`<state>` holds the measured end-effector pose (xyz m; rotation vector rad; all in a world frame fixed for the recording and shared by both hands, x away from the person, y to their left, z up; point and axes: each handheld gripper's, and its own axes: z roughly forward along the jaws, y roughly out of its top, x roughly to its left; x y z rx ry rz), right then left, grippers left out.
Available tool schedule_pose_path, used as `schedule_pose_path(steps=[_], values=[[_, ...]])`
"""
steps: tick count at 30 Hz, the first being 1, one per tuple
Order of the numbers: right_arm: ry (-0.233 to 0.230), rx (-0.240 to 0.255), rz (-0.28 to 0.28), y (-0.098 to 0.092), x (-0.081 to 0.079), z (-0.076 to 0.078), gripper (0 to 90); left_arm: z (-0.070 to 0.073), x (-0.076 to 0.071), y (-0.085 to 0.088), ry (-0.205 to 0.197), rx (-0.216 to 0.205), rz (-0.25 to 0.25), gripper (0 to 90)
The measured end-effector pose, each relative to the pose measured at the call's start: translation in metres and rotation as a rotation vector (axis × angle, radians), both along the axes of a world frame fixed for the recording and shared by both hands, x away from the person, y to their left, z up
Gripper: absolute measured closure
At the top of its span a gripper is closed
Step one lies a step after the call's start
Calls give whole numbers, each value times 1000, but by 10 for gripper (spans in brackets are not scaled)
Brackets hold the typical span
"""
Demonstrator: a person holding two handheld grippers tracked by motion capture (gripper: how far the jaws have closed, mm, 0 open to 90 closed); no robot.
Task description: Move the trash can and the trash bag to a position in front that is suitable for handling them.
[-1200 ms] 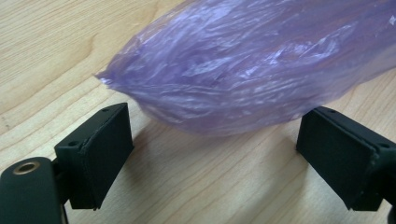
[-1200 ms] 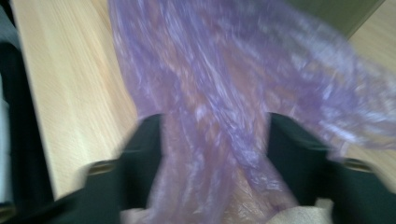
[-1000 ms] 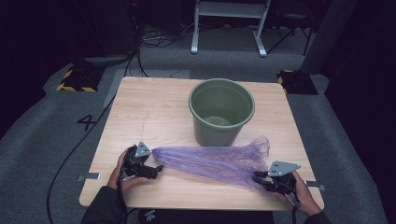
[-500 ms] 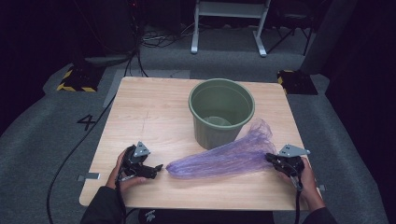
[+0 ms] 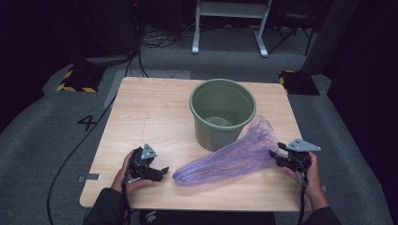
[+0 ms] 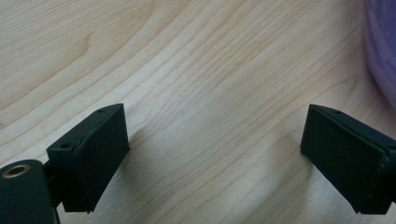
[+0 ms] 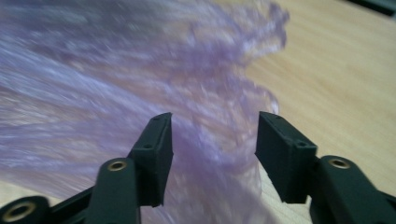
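A crumpled purple plastic bag [image 5: 230, 159] lies stretched across the wooden table [image 5: 150, 108], from the front middle up to the right side of a green bucket [image 5: 223, 112]. My right gripper [image 5: 273, 154] is at the bag's right end. In the right gripper view its jaws [image 7: 215, 140] stand apart with folds of the bag [image 7: 116, 70] between them. My left gripper [image 5: 162, 172] rests low over the table just left of the bag's near end. It is wide open [image 6: 215, 154] over bare wood, with the bag's edge [image 6: 383, 51] at the upper right.
The bucket stands upright at the table's middle back and holds nothing I can see. Cables and a white metal stand [image 5: 230, 23] are on the dark floor beyond the table. A black-and-yellow block [image 5: 75, 79] sits off the back left corner.
The right gripper pulled the bag's right end to the right and back, so the bag now lies slanted. The bag's left end left the left gripper, which stayed put.
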<state>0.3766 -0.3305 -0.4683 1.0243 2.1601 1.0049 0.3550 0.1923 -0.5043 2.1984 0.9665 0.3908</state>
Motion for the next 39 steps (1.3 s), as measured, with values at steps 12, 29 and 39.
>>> schedule_pose_path(steps=[12, 29, 39], values=[[-75, 119, 96, 26, -35, 28, 363, 0, -4, -11, 2, -1, -33, 73], [93, 46, 212, 66, -11, -20, 654, 0, -3, -26, 2, 2, -74, 65], [116, 14, 151, 46, 6, -29, 707, 0, -2, -27, 3, 1, -79, 65]])
